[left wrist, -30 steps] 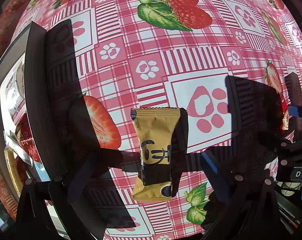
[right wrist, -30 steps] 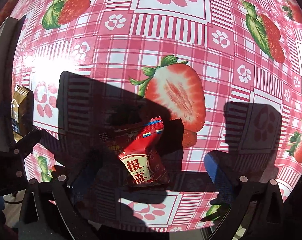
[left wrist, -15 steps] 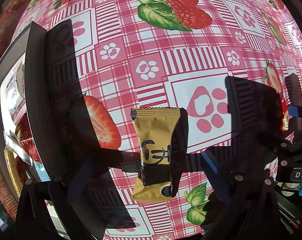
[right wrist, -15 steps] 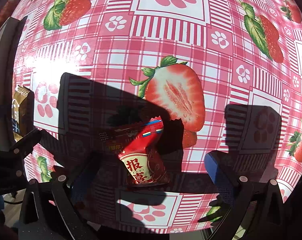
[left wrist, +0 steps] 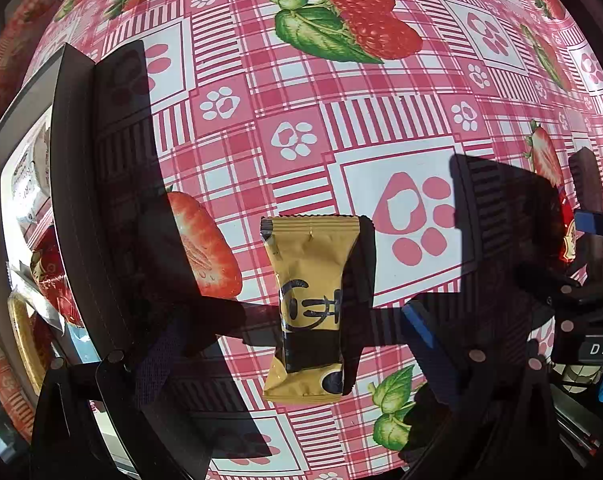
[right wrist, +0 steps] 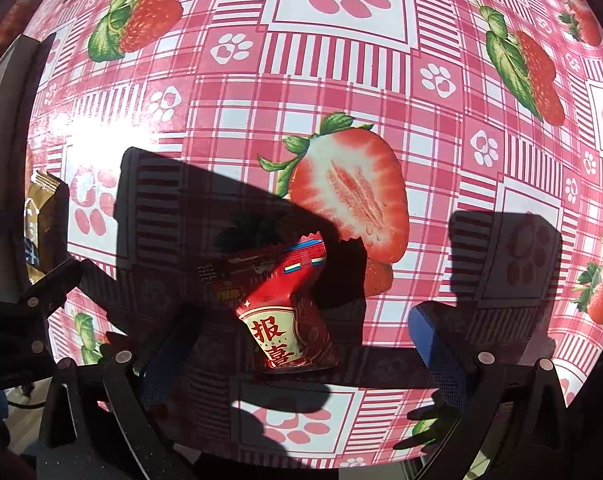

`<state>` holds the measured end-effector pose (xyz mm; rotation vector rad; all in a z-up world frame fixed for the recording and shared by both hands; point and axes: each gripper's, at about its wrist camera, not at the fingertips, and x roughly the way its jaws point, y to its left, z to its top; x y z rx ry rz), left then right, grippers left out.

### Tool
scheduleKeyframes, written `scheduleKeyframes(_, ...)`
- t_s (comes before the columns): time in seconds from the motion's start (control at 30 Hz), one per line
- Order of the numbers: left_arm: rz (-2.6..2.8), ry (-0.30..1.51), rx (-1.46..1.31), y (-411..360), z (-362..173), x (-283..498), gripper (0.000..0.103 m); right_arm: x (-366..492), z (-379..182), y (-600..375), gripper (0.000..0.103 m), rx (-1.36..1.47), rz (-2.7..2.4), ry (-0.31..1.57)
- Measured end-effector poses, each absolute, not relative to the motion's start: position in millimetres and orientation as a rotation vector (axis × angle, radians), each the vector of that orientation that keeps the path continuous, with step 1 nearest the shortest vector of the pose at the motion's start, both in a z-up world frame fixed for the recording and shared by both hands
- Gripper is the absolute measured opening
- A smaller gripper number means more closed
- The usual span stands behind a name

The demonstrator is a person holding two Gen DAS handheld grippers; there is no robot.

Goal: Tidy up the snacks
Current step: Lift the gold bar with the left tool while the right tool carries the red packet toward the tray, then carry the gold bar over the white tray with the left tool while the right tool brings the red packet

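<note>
My left gripper (left wrist: 301, 344) spread wide, fingers either side of gold snack packet (left wrist: 311, 304), not touching it. Packet lies flat on strawberry-print tablecloth (left wrist: 341, 128). Dark tray (left wrist: 67, 200) at left, wrapped snacks inside. My right gripper (right wrist: 301, 344) equally wide, straddling red snack packet (right wrist: 285, 312) flat on same cloth, partly in shadow.

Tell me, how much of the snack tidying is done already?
Partly done: the black tray at the left already holds several wrapped snacks. In hand: nothing is gripped; the left gripper sits open around the gold packet, and the right gripper open around the red packet. Left: both packets lie on the tablecloth, outside the tray.
</note>
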<state>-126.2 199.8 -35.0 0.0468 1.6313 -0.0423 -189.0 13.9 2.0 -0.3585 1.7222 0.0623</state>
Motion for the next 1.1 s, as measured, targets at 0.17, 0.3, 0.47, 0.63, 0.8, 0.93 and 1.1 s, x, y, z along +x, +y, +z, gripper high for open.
scheduleKeyframes(0.17,-0.044,1.631,0.048,203.7,-30.7,-128.2,0.103,-191.6,2.9,13.5,0.103,-0.361,0.067,1.713)
scheduleKeyframes(0.3,-0.042,1.652,0.05,203.3,-32.7,-125.8,0.103,-189.1,0.4,13.9,0.103,-0.363,0.061,1.745)
scheduleKeyframes(0.47,-0.067,1.652,0.075,197.2,-19.3,-123.2,0.075,-184.5,9.1,14.9,0.08,-0.353,0.051,1.742)
scheduleKeyframes(0.63,-0.094,1.631,0.078,192.3,-8.8,-121.5,0.024,-176.1,25.7,13.6,0.028,-0.319,0.05,1.701)
scheduleKeyframes(0.8,-0.118,1.599,-0.029,206.6,8.4,-118.8,0.024,-165.5,39.1,5.6,0.028,-0.172,0.08,1.687)
scheduleKeyframes(0.93,-0.117,1.558,-0.064,217.8,28.0,-118.4,0.024,-156.5,49.9,7.9,0.028,-0.117,0.115,1.679)
scheduleKeyframes(1.1,-0.085,1.518,-0.087,234.9,47.8,-119.9,0.024,-144.2,58.4,35.0,0.028,-0.132,0.159,1.667)
